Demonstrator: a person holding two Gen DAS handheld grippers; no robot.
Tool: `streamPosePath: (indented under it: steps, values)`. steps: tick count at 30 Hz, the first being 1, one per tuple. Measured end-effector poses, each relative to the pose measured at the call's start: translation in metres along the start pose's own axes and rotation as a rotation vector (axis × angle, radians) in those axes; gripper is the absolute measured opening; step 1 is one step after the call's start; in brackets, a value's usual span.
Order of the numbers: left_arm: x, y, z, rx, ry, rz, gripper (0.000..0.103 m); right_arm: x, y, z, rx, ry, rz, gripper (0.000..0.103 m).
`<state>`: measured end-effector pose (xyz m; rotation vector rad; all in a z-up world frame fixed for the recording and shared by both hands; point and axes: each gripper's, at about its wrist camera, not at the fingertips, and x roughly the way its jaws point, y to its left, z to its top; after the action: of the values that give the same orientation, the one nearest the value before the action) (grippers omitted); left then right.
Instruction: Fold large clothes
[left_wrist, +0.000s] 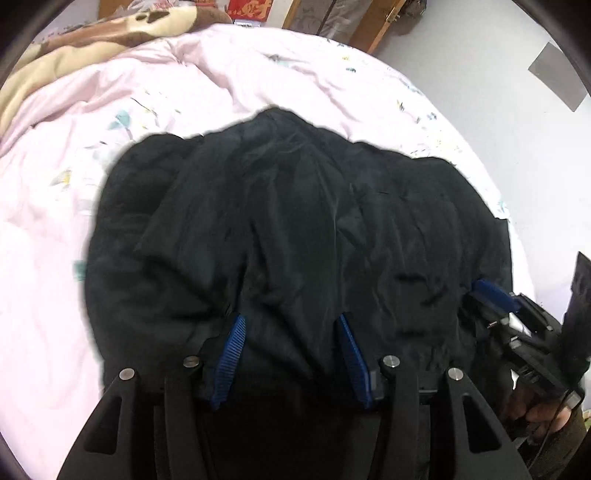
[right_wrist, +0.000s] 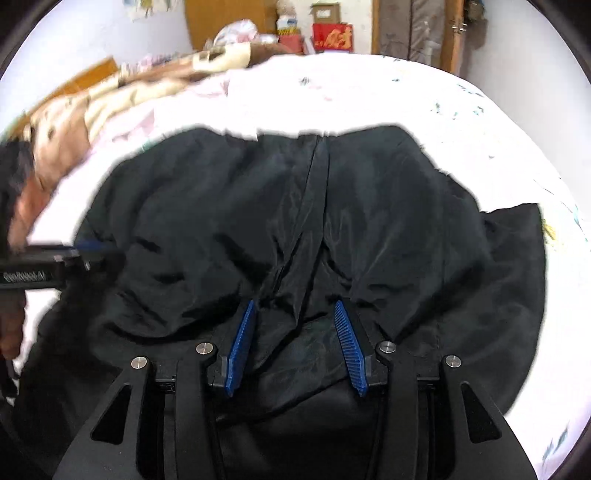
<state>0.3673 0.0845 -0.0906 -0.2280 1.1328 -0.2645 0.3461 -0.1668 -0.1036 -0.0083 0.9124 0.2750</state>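
Left wrist view: left gripper (left_wrist: 291, 321) and right gripper (right_wrist: 295, 308) fingers spread apart over black garment (left_wrist: 295, 221).

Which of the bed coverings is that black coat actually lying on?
The black coat lies on the pale pink quilt with small flower prints. The brown and cream blanket is bunched at the far end, apart from the coat.

A home bedroom: a bed under a pink floral quilt (left_wrist: 229, 70), a brown blanket (right_wrist: 110, 96), a wooden wardrobe (right_wrist: 413, 29) beyond.
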Motion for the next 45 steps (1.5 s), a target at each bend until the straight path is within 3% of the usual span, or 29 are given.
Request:
streamPosePath:
  steps: [8, 15, 23, 32, 34, 39, 45]
  values:
    - [-0.091, 0.004, -0.042, 0.030, -0.076, 0.034, 0.052, -0.117, 0.007, -0.017, 0.022, -0.147, -0.036, 0.046]
    - [-0.157, 0.015, -0.090, 0.044, -0.104, 0.045, 0.059, -0.187, 0.025, -0.048, 0.010, -0.170, -0.091, 0.046]
    - [-0.198, 0.024, -0.150, 0.036, -0.119, 0.071, 0.064, -0.245, 0.033, -0.092, 0.022, -0.188, -0.116, 0.046]
    - [-0.186, 0.057, -0.217, -0.021, -0.054, 0.083, 0.065, -0.277, 0.019, -0.169, 0.099, -0.138, -0.147, 0.049]
    - [-0.175, 0.064, -0.231, -0.037, -0.032, 0.078, 0.065, -0.272, 0.012, -0.193, 0.119, -0.106, -0.173, 0.060]
    - [-0.147, 0.073, -0.254, -0.060, 0.026, 0.067, 0.065, -0.244, -0.003, -0.238, 0.194, -0.037, -0.191, 0.060]
    - [-0.126, 0.078, -0.269, -0.112, 0.066, 0.057, 0.065, -0.204, -0.020, -0.272, 0.292, 0.054, -0.150, 0.065]
